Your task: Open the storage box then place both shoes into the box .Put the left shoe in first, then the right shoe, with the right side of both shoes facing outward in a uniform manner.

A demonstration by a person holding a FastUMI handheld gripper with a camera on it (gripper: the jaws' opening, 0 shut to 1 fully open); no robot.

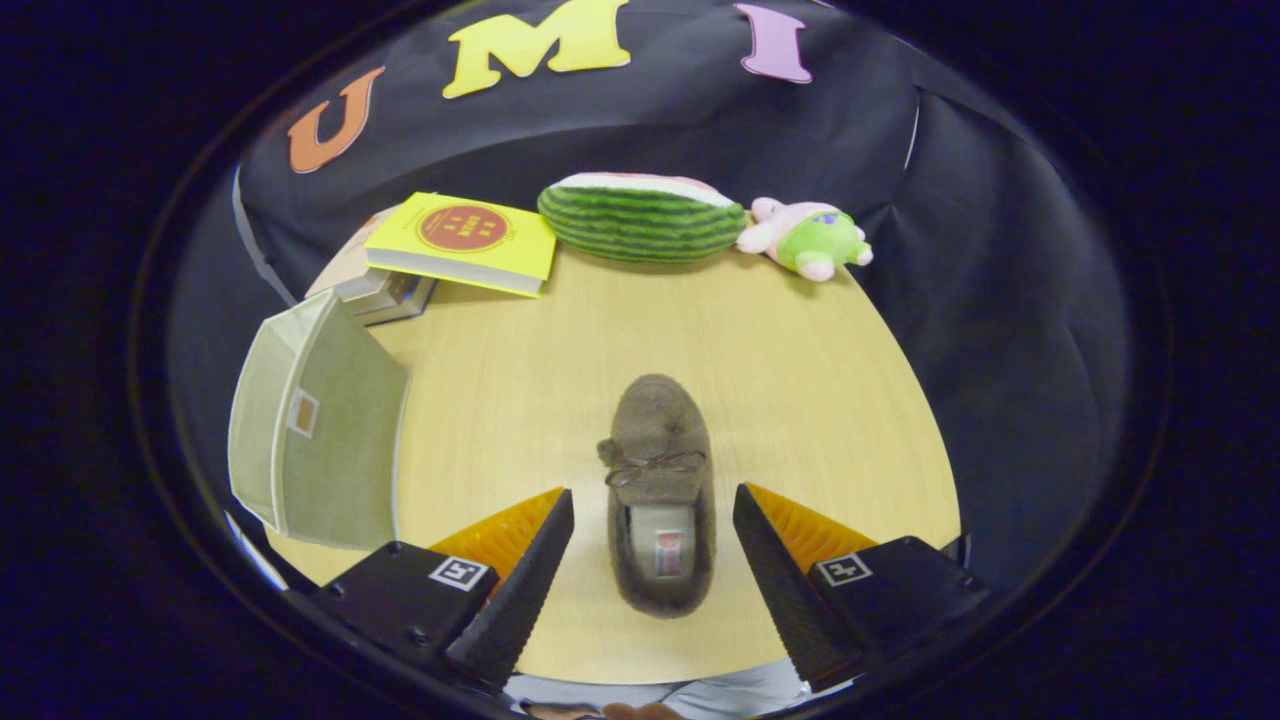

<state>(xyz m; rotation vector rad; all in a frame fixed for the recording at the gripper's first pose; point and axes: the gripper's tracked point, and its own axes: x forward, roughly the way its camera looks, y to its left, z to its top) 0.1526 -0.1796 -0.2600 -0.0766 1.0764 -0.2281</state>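
Gripper (653, 512) wide open, ridged fingers either side of a fuzzy brown shoe (660, 490), not touching. Fabric box (320, 430) at 9 o'clock on the woodgrain table (800, 400).

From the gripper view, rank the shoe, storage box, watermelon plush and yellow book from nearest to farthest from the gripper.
The gripper is open.
1. Shoe: between the fingers, toe pointing away.
2. Storage box: on the left, just ahead of the fingers.
3. Yellow book and watermelon plush: both at the table's far edge, too close to call.
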